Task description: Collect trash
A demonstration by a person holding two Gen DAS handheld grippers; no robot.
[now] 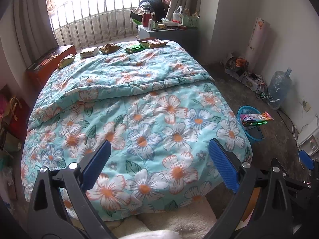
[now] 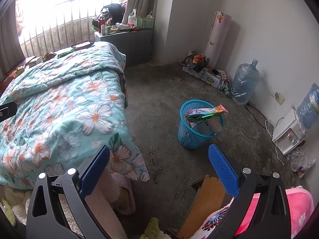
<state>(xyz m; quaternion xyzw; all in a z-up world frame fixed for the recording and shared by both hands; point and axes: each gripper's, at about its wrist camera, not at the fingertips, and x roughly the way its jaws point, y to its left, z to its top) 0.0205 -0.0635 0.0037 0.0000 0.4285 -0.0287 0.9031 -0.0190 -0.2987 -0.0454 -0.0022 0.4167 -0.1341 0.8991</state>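
While both claws hang wide apart with nothing between their blue pads, the trash left to collect lies far ahead of them. The left claw (image 1: 159, 163) sits over the near end of the bed (image 1: 139, 119), pads spread, gripping nothing. Straight on from it, across the whole length of the flowered quilt, a row of snack wrappers (image 1: 111, 48) runs along the far edge under the window railing (image 1: 99, 20). The row lies crosswise to the claw's line of reach; each packet is flat, its long side roughly along the row. The green wrapper (image 1: 135, 49) sits toward the right of the row.

The right claw (image 2: 159, 166), also released, looks over bare floor (image 2: 159, 83) toward the blue basket (image 2: 196, 127), which stands near it, just right of the bed's corner and clear of it. Wrappers (image 2: 205, 112) lie across the basket's rim, with what looks like a box below them, though the mesh hides much.

Judgement: the left claw is better lined up with the row, the right is nearer the basket. Reaching the wrappers likely means moving along the bed.

Room: grey cabinet (image 2: 127, 45) by the bed head, water bottle (image 2: 245, 81) against the wall, concrete floor.
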